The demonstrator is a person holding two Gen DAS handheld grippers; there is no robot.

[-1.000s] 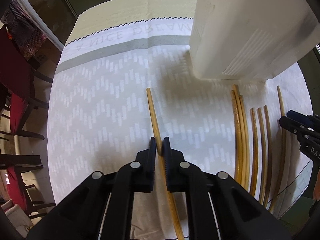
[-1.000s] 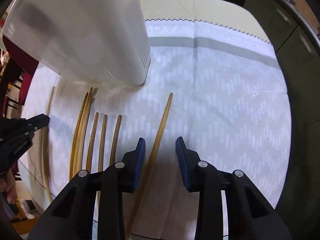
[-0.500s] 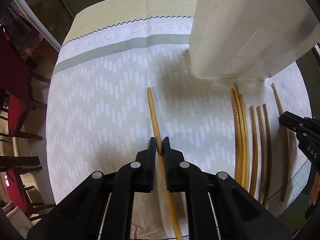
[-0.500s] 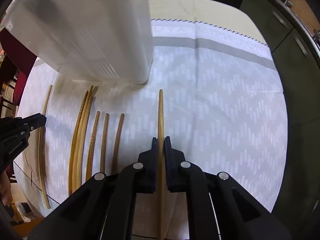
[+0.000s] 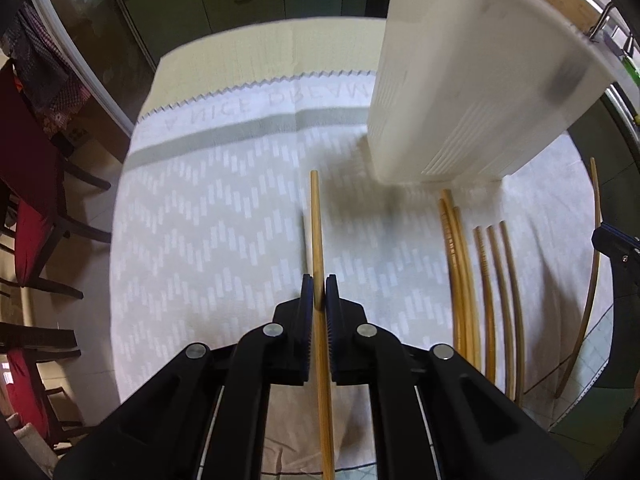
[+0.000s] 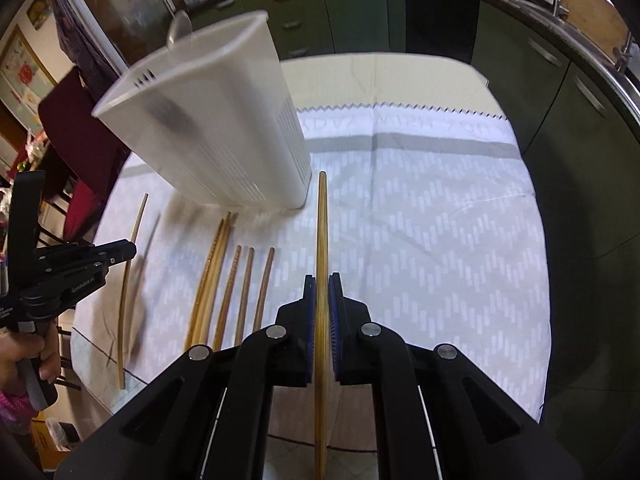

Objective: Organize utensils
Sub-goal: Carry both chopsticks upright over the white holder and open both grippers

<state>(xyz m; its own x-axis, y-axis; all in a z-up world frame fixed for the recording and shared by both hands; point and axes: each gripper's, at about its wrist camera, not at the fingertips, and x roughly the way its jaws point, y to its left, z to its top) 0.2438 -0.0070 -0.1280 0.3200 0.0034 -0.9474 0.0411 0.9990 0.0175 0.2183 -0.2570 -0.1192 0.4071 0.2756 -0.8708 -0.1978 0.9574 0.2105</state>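
Note:
My left gripper [image 5: 319, 290] is shut on a wooden chopstick [image 5: 317, 236] and holds it above the white cloth [image 5: 208, 220]. My right gripper [image 6: 321, 292] is shut on another wooden chopstick [image 6: 322, 232], also lifted. A tall white utensil holder [image 5: 460, 80] stands on the cloth; in the right wrist view [image 6: 216, 128] it is to the upper left. Several more chopsticks [image 5: 476, 280] lie side by side on the cloth below it, also seen in the right wrist view [image 6: 232, 284]. The left gripper shows at the left of the right wrist view [image 6: 120, 254].
The table is round, and its cloth [image 6: 440, 220] carries a grey stripe at the far side. Red chairs [image 5: 28, 184] stand left of the table. Dark green cabinets [image 6: 540, 92] run behind and to the right. One chopstick [image 6: 130, 280] lies apart near the table edge.
My right gripper has closed on a chopstick and lifted it. My left gripper has raised its chopstick off the cloth. Both cameras now sit higher and look more level.

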